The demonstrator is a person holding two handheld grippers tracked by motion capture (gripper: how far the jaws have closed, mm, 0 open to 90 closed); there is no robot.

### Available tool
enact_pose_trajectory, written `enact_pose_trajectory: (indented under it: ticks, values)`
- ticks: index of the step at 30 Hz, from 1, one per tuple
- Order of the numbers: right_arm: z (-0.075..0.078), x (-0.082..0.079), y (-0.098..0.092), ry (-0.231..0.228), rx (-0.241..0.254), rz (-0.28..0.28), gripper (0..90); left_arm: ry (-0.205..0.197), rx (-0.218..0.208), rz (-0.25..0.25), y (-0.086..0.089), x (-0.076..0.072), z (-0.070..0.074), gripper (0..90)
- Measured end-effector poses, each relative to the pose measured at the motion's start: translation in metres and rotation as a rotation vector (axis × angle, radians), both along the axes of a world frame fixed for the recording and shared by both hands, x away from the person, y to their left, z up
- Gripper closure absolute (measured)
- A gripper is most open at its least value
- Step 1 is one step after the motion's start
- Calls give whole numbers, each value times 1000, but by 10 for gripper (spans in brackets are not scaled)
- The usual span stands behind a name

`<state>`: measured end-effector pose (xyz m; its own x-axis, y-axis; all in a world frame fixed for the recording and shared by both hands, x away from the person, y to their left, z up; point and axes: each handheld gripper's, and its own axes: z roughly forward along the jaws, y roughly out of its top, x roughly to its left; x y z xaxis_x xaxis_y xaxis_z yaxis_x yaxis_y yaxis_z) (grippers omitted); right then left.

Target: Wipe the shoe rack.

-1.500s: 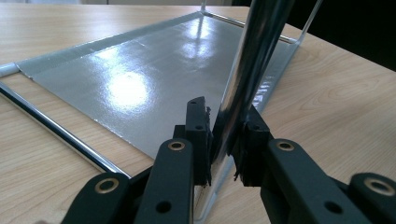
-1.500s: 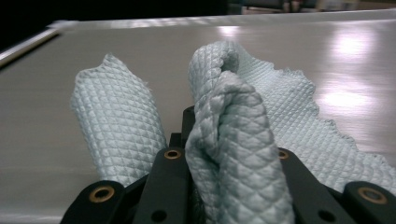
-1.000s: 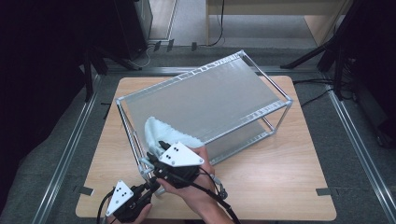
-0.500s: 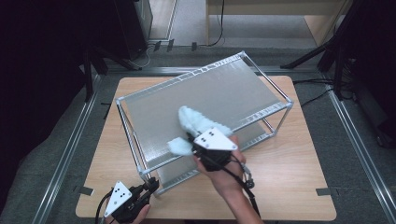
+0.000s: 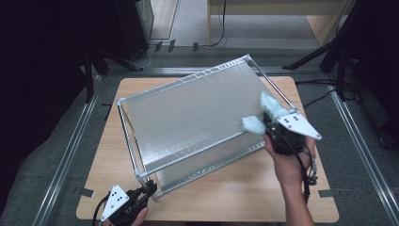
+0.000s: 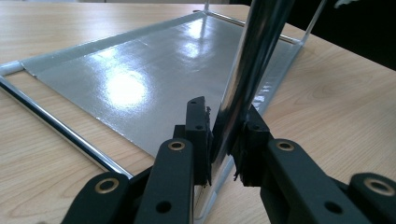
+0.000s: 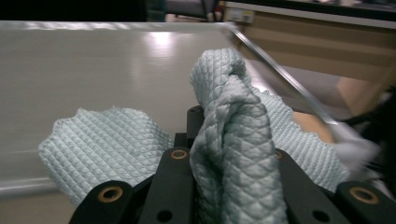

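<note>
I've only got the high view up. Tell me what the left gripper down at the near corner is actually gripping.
Observer: The left gripper is shut on the rack's upright chrome post, one pad on each side of it.
Operator: Now describe the cloth's surface.
Observer: The cloth is pale blue with a quilted diamond pattern, bunched up between the right gripper jaws.
Operator: Report what is under the rack's lower level.
Observer: The grey lower shelf is glossy, and it sits just above the wooden table.
</note>
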<state>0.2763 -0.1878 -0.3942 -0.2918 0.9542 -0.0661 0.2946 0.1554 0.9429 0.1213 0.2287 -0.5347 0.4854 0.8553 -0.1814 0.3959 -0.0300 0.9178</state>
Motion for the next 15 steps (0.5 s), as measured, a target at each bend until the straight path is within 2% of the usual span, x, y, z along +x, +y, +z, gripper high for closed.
enact_pose_trajectory:
  ticks: [3,5,8,12,15]
  values:
    - [-1,1,-22,-3,-1,-64,815,-3,6,30,3,-1,0,782]
    - [-6,2,-38,13,4,-108,816,0,5,41,6,-2,1,783]
    - [-18,-2,-52,36,25,-145,815,8,-1,59,14,-1,1,781]
    - [-43,-8,-52,64,43,-151,816,10,-9,69,18,0,0,779]
    - [-75,-9,-34,113,7,-128,816,9,-7,71,17,0,0,779]
